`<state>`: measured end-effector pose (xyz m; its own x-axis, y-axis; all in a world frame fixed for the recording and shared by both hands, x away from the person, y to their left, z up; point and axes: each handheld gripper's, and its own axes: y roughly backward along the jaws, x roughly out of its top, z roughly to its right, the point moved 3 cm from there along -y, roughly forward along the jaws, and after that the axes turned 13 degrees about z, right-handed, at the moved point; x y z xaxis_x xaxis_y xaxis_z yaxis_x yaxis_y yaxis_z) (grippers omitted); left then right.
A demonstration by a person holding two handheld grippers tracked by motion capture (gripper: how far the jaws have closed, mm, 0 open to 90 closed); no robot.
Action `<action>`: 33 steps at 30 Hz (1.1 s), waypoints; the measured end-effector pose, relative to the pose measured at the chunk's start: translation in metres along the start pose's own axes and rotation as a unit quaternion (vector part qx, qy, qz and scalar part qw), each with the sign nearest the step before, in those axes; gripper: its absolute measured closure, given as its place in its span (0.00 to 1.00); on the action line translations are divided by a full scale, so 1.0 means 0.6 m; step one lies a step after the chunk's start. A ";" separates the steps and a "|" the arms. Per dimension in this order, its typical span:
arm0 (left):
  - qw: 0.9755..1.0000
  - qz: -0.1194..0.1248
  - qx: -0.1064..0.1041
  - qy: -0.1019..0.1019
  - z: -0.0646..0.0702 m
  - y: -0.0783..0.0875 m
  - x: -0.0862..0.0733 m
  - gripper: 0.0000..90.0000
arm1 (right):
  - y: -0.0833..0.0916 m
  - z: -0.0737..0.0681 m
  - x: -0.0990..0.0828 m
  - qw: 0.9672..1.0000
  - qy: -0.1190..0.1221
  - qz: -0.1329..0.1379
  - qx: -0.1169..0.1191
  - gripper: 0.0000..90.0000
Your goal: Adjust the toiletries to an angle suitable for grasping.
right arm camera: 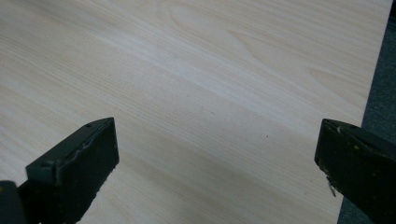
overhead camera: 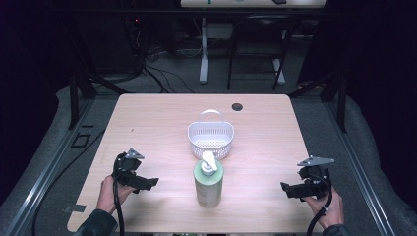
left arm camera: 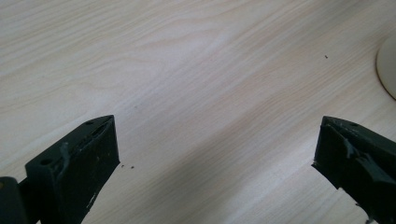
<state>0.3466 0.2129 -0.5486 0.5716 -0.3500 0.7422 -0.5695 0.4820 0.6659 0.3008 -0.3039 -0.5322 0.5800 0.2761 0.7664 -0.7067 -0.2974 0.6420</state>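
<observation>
Light wood table point(overhead camera: 147, 128) under a dark room; behind its far edge sit grey floor, loose cables and the legs of another desk point(overhead camera: 203, 54). Small dark round spot point(overhead camera: 237, 106) on the tabletop near the far edge.

Mid-table: white perforated basket point(overhead camera: 211, 139) with an upright loop handle. Just in front of it, on the near side, a pale green pump bottle point(overhead camera: 208, 184) with a white pump head, standing upright. From the high view the pump head overlaps the basket's near rim, so can't tell if they touch. Nothing sits between either gripper and the bottle, just bare wood.

Left gripper point(overhead camera: 147, 183) is low over the table's near-left area, held in the left hand point(overhead camera: 109, 192), jaws pointing right toward the bottle, well apart from it. Left gripper view: jaws wide apart, nothing between them, only wood grain; a pale curved edge cut off at the right border, likely the bottle's base point(left arm camera: 387, 65), can't confirm.

Right gripper point(overhead camera: 287, 189) is at the near-right, held in the right hand point(overhead camera: 330, 209), jaws pointing left toward the bottle, also well apart from it. Right gripper view: jaws spread wide, empty, table edge and grey floor at right.

Both forearms cut off at the bottom of the high view; cables trail down from each gripper. Basket contents hard to make out.
</observation>
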 end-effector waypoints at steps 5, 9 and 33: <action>1.000 0.011 -0.025 -0.010 0.019 -0.001 0.010 0.00 | -0.017 0.003 0.007 1.000 0.019 -0.011 0.007 0.00; 0.999 0.021 -0.042 -0.020 0.033 0.003 0.017 0.00 | -0.025 0.003 0.013 1.000 0.012 -0.011 0.017 0.00; 0.987 0.064 -0.135 -0.064 0.122 0.007 0.054 0.00 | -0.038 0.007 0.008 0.999 0.007 -0.038 0.033 0.00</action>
<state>0.3195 0.1446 -0.5162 0.4165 -0.3619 0.8340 -0.4446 0.7191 0.5341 0.3214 -0.2996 -0.5434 0.6245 0.3124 0.7159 -0.6328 -0.3349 0.6981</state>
